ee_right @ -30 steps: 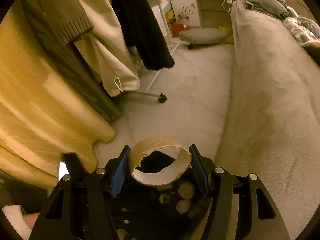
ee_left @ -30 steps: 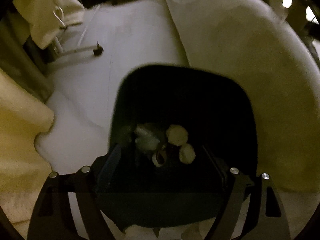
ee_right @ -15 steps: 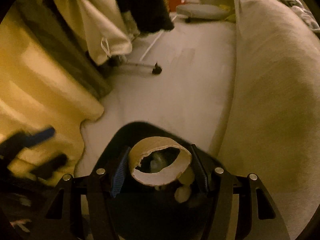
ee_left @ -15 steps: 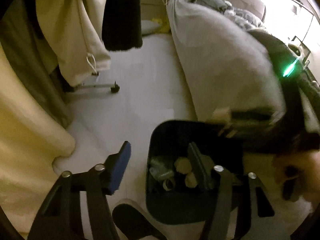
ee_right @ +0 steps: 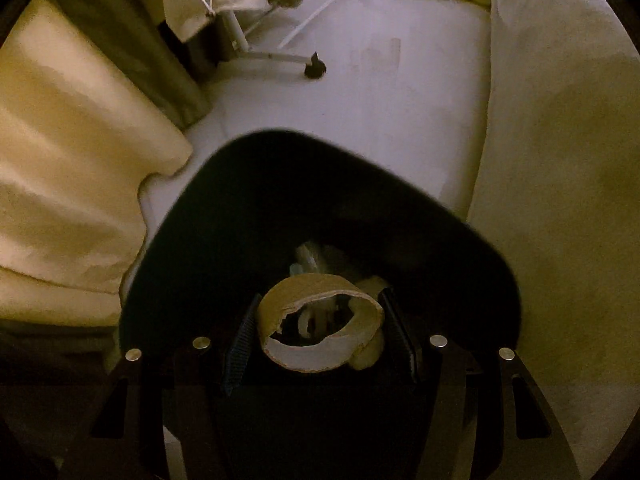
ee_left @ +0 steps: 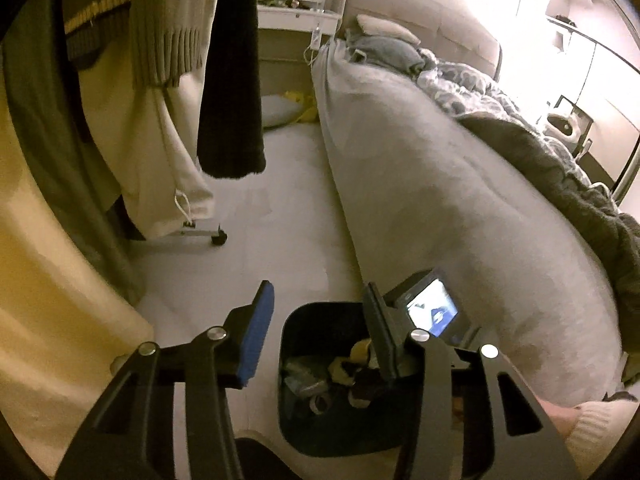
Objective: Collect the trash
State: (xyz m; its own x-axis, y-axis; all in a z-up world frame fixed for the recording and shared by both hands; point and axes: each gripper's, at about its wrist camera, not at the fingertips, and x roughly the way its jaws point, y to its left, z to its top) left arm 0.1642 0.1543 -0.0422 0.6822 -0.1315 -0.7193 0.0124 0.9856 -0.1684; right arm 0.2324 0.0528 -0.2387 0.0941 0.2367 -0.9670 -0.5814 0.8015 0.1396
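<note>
While the right gripper (ee_right: 318,330) holds a torn cardboard tube ring (ee_right: 320,326) squeezed between its two pads, the open end of the ring faces the camera and small pale scraps of trash (ee_right: 370,354) show through and beside it. Directly beyond and below those jaws lies the dark mouth of the black trash bin (ee_right: 248,216), so the ring hangs over the opening, within the span of the rim. Outward from the bin are pale floor, a cream curtain to the left of the jaws, and the side of a grey mattress to the right.

Seen from the left wrist, the left gripper (ee_left: 318,330) stands with jaws wide apart and nothing between them. The same trash bin (ee_left: 292,412) sits just beyond and below its right finger, with crumpled wrappers and scraps inside; a small lit screen (ee_left: 432,314) shows just past that finger. A wheeled clothes rack foot (ee_left: 218,237) stands farther off on the floor.

My judgement is that the step in hand is the drop of the ring into the bin. The next move calls simply for parting the right jaws while staying over the opening, so the light ring falls clear of the rim.
</note>
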